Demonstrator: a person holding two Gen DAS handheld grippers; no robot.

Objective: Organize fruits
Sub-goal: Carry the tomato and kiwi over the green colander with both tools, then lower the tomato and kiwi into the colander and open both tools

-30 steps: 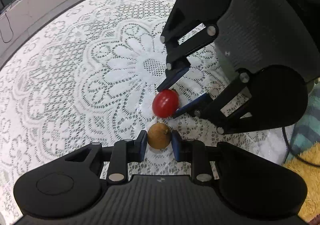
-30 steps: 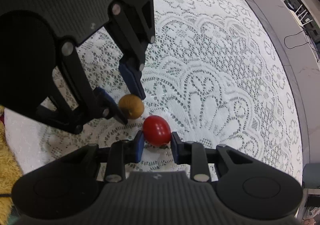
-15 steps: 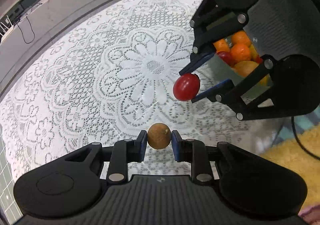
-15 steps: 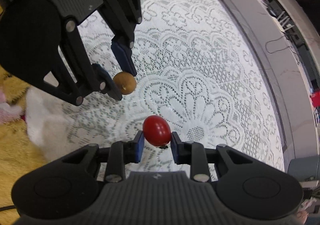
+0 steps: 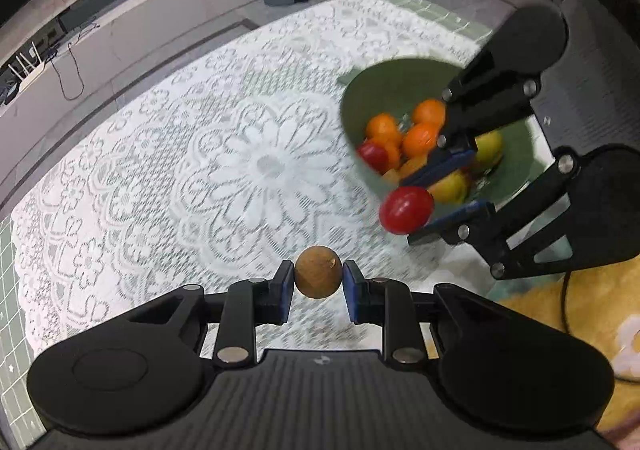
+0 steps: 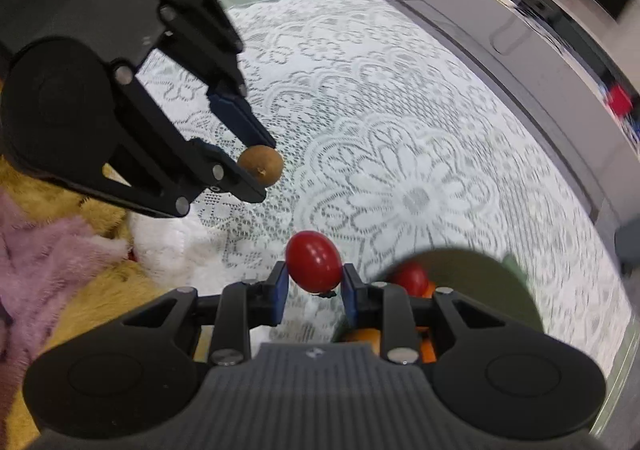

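1. Now your left gripper [image 5: 319, 284] is clamping the round brown fruit [image 5: 319, 277] above the white lace tablecloth [image 5: 200, 154].
2. Your right gripper [image 6: 313, 287] is pinching the glossy red tomato [image 6: 314, 262] beside the green fruit-filled bowl [image 5: 384, 82].

Both wrist views overlook the lace cloth [image 5: 168, 178].

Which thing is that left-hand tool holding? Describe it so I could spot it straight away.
Start at the white lace tablecloth and find the green bowl of fruit on it. In front of it, the left hand-held gripper pinches a small brown fruit. It is dull brown and round, while the fruit nearby is glossy red.
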